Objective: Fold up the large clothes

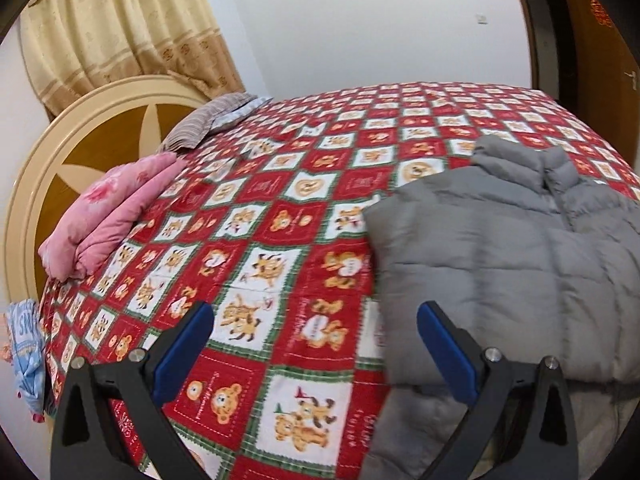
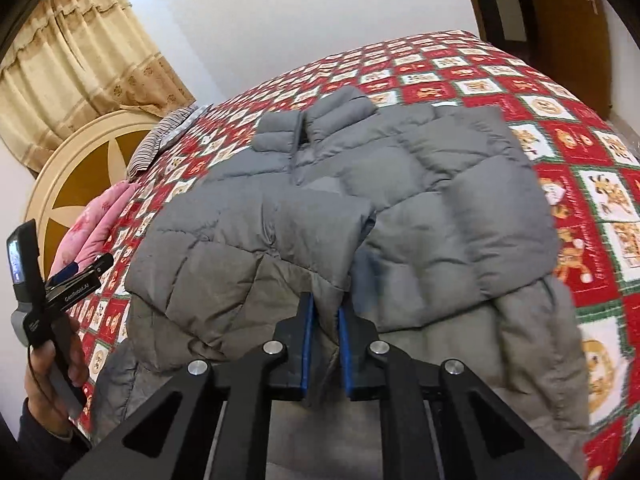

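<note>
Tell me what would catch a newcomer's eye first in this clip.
The red bedspread with teddy-bear squares dominates both views. A grey puffer jacket lies spread on it, collar toward the far edge, with the right tongs shut on a fold of its near part. The left tongs hang open over the bedspread beside the jacket, near a pink quilt at the headboard.

Grey jacket on a red, white and green bedspread

The quilted jacket [image 2: 360, 208] is plain grey. The bedspread [image 1: 280, 220] has red and white squares with orange-brown teddy bears and green borders. The folded quilt [image 1: 108, 216] is pink, the pillow [image 1: 204, 122] brown-striped, the curtain [image 1: 120, 24] beige with a tan band, the headboard [image 1: 80, 152] cream and brown. The finger pads [image 1: 184, 354] are blue.
</note>
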